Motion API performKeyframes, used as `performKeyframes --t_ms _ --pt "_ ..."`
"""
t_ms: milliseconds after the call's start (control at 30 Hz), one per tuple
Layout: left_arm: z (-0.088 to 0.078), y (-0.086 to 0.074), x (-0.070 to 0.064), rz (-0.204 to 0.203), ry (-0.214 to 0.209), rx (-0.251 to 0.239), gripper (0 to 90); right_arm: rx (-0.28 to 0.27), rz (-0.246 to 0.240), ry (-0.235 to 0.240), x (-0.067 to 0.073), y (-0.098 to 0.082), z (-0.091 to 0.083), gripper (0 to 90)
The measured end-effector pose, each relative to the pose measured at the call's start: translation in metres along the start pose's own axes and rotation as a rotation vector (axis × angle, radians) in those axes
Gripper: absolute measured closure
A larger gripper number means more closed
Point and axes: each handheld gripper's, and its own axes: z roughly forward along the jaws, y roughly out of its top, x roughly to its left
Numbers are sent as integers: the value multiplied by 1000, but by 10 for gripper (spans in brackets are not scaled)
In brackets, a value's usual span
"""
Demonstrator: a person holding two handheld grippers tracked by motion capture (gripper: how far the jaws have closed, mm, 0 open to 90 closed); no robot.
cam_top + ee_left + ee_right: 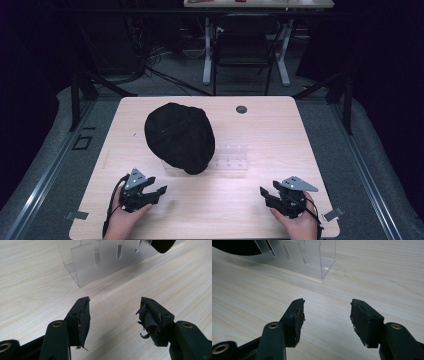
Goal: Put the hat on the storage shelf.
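- At six o'clock on the table (pixel 260 130), we are holding the left gripper (pixel 156 192) and right gripper (pixel 266 194) with jaws apart, gripping nothing.
- Toward twelve o'clock, the black cap (pixel 180 136) is sitting on the clear stand (pixel 235 161).
- We are judging the reach unstarted; next calls for advancing both grippers to the cap's rim.

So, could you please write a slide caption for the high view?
Two open claws, left and right, rest on a wooden table before a black cap on a clear stand.

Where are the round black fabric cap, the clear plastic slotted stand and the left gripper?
Round black fabric cap (pixel 179 136), high view, crown.
Clear plastic slotted stand (pixel 233 161), high view, bare right half.
Left gripper (pixel 156 185), high view, between its fingertips.
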Motion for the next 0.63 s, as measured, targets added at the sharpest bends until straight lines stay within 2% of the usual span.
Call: performKeyframes --t_ms 167,367,533,633 --pt "3 0 -2 9 -11 8 430 -1 29 11 -3 -4 1 437" --pt "4 0 -3 -6 -21 -2 437 13 25 14 -3 -7 5 442" --pt "5 0 -4 -1 -29 4 447 25 28 22 -3 -8 8 448" --pt "6 2 -8 6 -33 -9 452 24 29 21 -4 -7 7 449"
